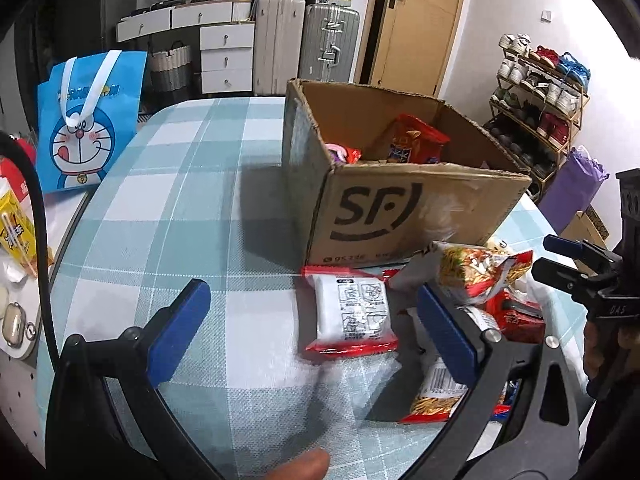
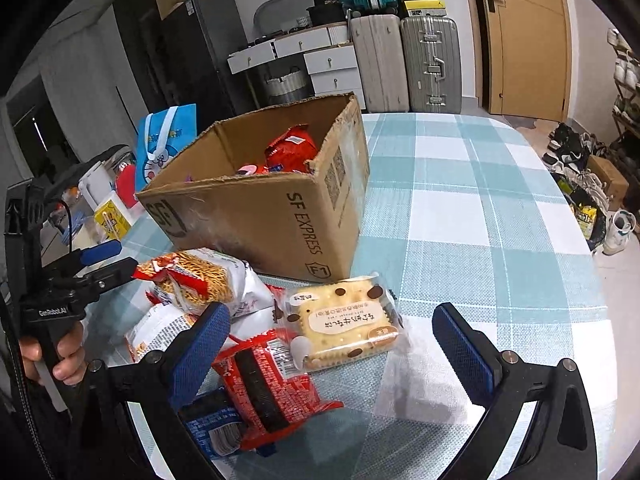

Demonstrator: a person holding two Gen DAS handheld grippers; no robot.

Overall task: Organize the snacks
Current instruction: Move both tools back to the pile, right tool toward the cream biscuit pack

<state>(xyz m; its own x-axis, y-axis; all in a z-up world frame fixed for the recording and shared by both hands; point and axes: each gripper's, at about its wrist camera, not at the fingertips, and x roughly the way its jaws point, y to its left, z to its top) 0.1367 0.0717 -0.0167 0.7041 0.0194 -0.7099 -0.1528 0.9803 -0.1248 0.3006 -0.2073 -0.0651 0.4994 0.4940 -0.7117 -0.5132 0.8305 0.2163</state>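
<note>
An open cardboard box (image 1: pixel 400 208) (image 2: pixel 256 216) marked SF stands on the checked table and holds red snack packets (image 1: pixel 416 140) (image 2: pixel 292 148). In front of it lies a heap of snacks. My left gripper (image 1: pixel 316 332) is open, low over the table, with a white, red-edged packet (image 1: pixel 350 314) lying between its fingers. A noodle-snack bag (image 1: pixel 480 270) (image 2: pixel 200 276) lies just beyond its right finger. My right gripper (image 2: pixel 332 352) is open around a clear-wrapped biscuit packet (image 2: pixel 344 324); a red packet (image 2: pixel 272 384) lies by its left finger.
A blue cartoon bag (image 1: pixel 88 120) (image 2: pixel 166 140) stands at the table's left edge beside a yellow carton (image 1: pixel 16 224). The checked tablecloth (image 2: pixel 480 200) stretches right of the box. Suitcases, drawers, a door and a shoe rack (image 1: pixel 540 96) stand behind.
</note>
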